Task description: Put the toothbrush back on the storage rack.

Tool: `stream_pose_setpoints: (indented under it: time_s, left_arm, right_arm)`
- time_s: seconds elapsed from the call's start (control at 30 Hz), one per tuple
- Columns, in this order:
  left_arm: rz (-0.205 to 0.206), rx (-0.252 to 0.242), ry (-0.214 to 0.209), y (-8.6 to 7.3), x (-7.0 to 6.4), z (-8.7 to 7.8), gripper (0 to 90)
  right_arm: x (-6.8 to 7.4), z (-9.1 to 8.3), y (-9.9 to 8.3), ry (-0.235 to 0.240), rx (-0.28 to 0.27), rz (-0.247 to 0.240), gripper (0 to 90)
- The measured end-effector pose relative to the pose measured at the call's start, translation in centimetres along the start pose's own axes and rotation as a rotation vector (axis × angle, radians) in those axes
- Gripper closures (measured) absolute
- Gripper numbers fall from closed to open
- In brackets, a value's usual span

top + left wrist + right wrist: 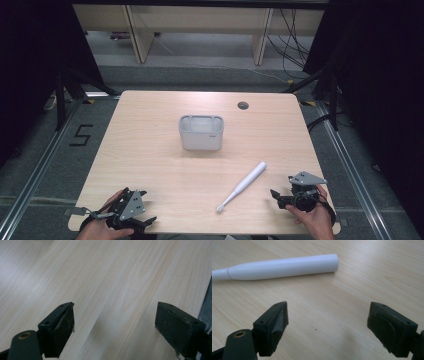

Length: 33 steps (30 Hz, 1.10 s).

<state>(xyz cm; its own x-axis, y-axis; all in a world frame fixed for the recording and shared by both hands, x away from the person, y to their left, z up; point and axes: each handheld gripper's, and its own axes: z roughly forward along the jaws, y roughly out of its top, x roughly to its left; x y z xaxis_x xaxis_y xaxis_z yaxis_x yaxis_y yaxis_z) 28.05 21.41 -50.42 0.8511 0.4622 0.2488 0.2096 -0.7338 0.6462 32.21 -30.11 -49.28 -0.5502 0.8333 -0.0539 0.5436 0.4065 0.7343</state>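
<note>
A white electric toothbrush lies flat on the wooden table, head toward the front edge, handle end pointing to the back right. In the right gripper view its handle lies across the top, just beyond the jaws. My right gripper rests at the front right corner, open, a short way right of the toothbrush; the right gripper holds nothing. My left gripper sits open at the front left edge; the left gripper has bare wood between its jaws. A grey plastic holder stands upright mid-table.
A round cable hole sits in the table near the back right. Beyond the table are wooden furniture legs and cables on the floor. A "5" mark is on the floor at left.
</note>
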Motion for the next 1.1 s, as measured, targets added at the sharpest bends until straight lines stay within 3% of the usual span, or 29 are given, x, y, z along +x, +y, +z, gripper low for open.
stream_pose_setpoints:
  time_s: [0.07, 0.27, 0.37, 0.4, 0.47, 0.5, 0.53, 0.6, 0.63, 0.77, 0.83, 0.87, 0.9, 0.93, 1.03, 1.07, 1.1]
  left_arm:
    - [0.000, -0.001, 0.000, 0.0, 0.0, 0.0, 15.6]
    - [-0.001, -0.002, 0.002, 0.0, 0.0, 0.0, 15.6]
    - [-0.001, -0.003, 0.003, 0.0, 0.0, 0.0, 15.6]
    - [-0.002, -0.003, 0.003, 0.0, 0.0, 0.0, 15.6]
    - [-0.002, -0.002, 0.003, 0.0, 0.0, 0.0, 15.6]
    - [-0.002, -0.002, 0.003, 0.0, 0.0, 0.0, 15.6]
    - [-0.001, -0.001, 0.002, 0.0, 0.0, 0.0, 15.6]
    - [-0.001, 0.001, 0.001, 0.0, 0.0, 0.0, 15.6]
    - [-0.001, 0.000, 0.002, 0.0, 0.0, 0.0, 15.6]
    - [-0.003, -0.001, 0.004, 0.0, 0.0, 0.0, 15.6]
    - [-0.003, 0.001, 0.005, 0.0, 0.1, 0.0, 15.6]
    - [0.012, 0.027, -0.009, 0.1, 0.2, -0.1, 15.6]
    - [0.034, 0.043, 0.018, 0.1, 0.2, -0.3, 15.6]
    - [-0.001, 0.004, 0.009, 0.0, 0.0, 0.0, 15.6]
    - [0.008, 0.015, 0.011, 0.0, 0.1, -0.1, 15.6]
    - [0.018, 0.038, -0.023, 0.1, 0.4, -0.3, 15.6]
    - [0.032, 0.036, 0.002, 0.1, 0.3, -0.2, 15.6]
  right_arm:
    - [0.2, 0.0, 0.0, 0.009, 0.009, 0.024, 18.3]
    - [0.0, 0.0, 0.4, -0.001, -0.018, -0.007, 20.8]
    - [0.4, -0.1, 0.5, 0.015, 0.008, 0.029, 21.2]
    - [0.1, 0.1, 0.6, 0.016, -0.018, -0.016, 22.0]
    - [0.4, 0.0, 0.8, 0.010, -0.007, 0.021, 23.1]
    - [0.1, 0.2, 0.9, 0.001, -0.029, -0.022, 23.8]
    - [0.4, 0.1, 1.0, 0.016, -0.015, 0.006, 25.0]
    - [0.5, 0.1, 1.3, 0.024, -0.022, 0.016, 28.3]
    - [0.2, 0.2, 1.4, 0.034, -0.033, -0.020, 33.8]
    - [0.3, 0.1, 1.9, 0.030, -0.051, -0.048, 46.1]
    - [0.4, 0.2, 2.1, 0.035, -0.056, -0.033, 49.7]
    - [0.5, 0.3, 2.3, 0.044, -0.051, 0.006, 56.6]
    - [0.5, 0.3, 2.3, 0.044, -0.051, 0.006, 56.6]
    - [0.5, 0.4, 2.5, 0.044, -0.056, 0.036, 61.2]
    - [0.1, 0.7, 2.8, 0.034, -0.090, 0.005, 65.8]
    - [0.0, 0.9, 3.0, 0.044, -0.083, 0.017, 69.7]
    - [0.0, 0.9, 3.0, 0.044, -0.083, 0.017, 69.7]
